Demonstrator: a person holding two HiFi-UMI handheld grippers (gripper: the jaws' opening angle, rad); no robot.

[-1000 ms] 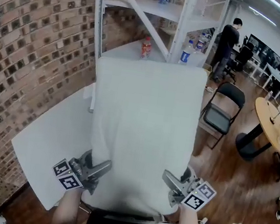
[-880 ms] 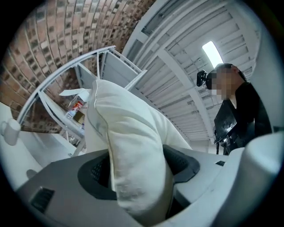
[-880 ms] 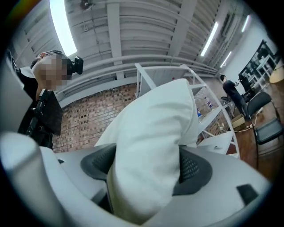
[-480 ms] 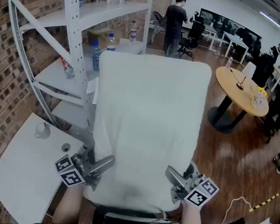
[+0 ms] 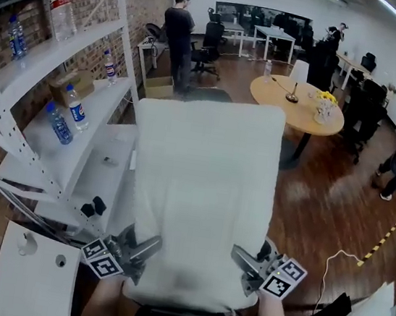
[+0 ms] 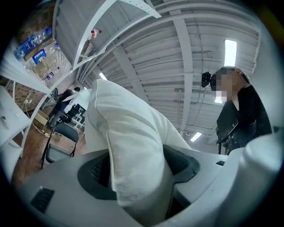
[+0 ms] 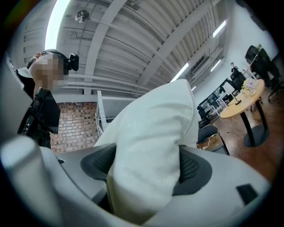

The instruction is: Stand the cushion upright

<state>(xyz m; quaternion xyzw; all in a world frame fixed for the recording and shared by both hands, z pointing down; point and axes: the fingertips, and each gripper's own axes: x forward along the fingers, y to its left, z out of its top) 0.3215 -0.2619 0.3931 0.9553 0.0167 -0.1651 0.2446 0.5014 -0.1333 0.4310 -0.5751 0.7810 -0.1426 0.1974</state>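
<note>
Big swing round! The brick wall has slid off left, and now the shelves (image 5: 57,119) and a round table (image 5: 297,105) fill the room ahead. The cushion (image 5: 201,190) rides along in mid-air, flat out front, with the left gripper (image 5: 143,249) and right gripper (image 5: 245,262) fingers still clamped on its near corners. Looks like carrying; no standing it up yet.

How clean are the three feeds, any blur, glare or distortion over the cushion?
Head view: cushion sharp, floor smeared, shelving bowed by the lens. Left gripper view: dark corners, ceiling light glaring. Right gripper view: same vignette, bright ceiling strip.
</note>
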